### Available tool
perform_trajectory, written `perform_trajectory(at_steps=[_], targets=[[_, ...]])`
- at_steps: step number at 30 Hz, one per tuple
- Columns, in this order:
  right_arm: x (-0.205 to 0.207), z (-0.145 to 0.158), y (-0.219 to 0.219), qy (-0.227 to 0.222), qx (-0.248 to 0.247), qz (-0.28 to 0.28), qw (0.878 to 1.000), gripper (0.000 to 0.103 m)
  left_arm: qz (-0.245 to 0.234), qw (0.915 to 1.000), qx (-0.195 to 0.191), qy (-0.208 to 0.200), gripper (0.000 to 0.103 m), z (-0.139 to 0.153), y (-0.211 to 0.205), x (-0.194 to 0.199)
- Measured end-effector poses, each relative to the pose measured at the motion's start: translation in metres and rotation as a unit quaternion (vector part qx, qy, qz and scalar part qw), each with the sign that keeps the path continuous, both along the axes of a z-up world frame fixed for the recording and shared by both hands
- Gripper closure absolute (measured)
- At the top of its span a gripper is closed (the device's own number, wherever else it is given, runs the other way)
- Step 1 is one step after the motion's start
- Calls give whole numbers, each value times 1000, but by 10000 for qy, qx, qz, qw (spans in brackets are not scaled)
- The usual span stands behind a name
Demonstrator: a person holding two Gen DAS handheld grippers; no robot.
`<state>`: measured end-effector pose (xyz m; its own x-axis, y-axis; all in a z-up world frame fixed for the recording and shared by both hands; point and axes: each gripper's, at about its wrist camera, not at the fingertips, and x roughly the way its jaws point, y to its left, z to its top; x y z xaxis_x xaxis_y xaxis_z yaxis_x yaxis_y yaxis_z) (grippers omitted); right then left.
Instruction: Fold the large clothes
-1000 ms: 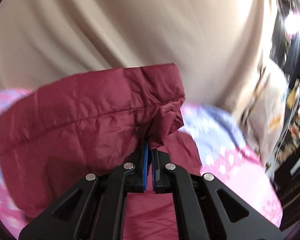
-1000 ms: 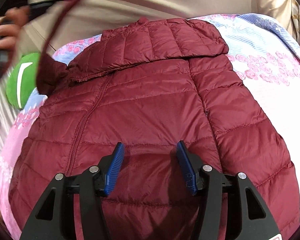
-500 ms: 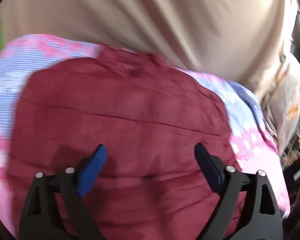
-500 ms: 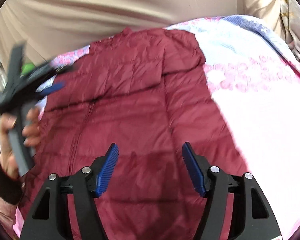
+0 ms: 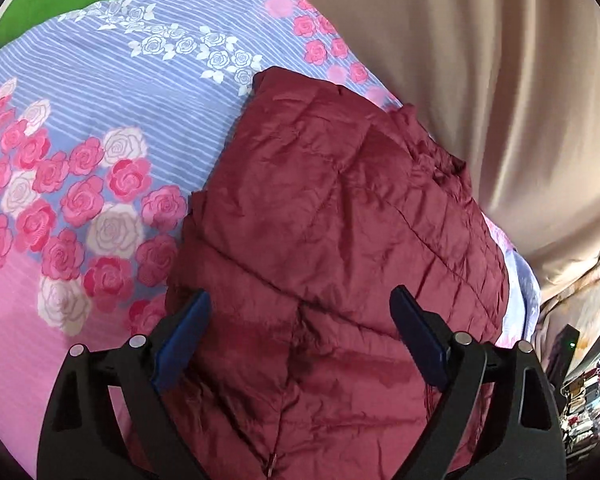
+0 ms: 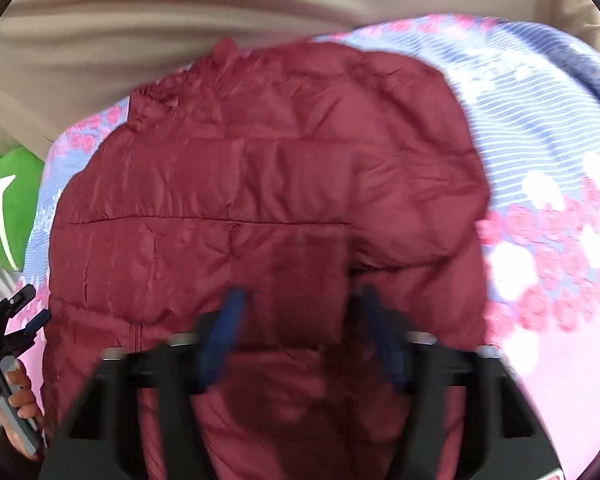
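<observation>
**Maroon puffer jacket part-folded on a flowered bed, both claws above it**

A maroon quilted puffer jacket lies on a bed covered by a floral bedspread of pink roses and blue stripes. A beige curtain hangs behind the bed, and a green cushion sits at one far corner.

The left claw hangs over the jacket with its blue pads spread wide apart and nothing gripped; its jaws have just been opening. The right claw shows only as a motion blur above the jacket's lower half. Its jaws have just been closing, but the pads appear apart in the blur, with only the flat surface of the jacket seen between them.

The jacket's sides look already turned inward, giving a narrow, rounded shape. The step in hand seems to be the move between folds. Next, a claw likely needs to pinch the hem or the collar end so the jacket can be doubled lengthwise.
</observation>
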<state>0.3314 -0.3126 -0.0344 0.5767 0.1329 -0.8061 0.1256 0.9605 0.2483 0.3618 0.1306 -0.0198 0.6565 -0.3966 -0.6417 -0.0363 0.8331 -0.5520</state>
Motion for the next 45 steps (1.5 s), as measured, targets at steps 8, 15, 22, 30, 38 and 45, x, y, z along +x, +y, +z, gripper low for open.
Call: perform_trajectory(at_steps=[8,15,22,30,38,45], targets=[[-11,127,37,-2566,-597,523,9633,101,118,9978,655,1,57,6,-24,36],[76,24,-18,-787,-616,-197,9948,101,287,9879,1513,156,91,-18,-45,56],[68,8,-52,-1265,331,-435,9905,100,291,9854,1676,7,100,-23,-45,51],[48,34,-35,-1195,-200,-893,9886,90,295,9888,1454,-144,100,-28,-36,45],[82,88,147,-1586,-649,1298,9766,90,309,9911,1280,-173,100,-29,-30,41],[140,42,242,-1032,-413,1934,9748,90,316,9916,1246,-174,100,-29,-27,38]])
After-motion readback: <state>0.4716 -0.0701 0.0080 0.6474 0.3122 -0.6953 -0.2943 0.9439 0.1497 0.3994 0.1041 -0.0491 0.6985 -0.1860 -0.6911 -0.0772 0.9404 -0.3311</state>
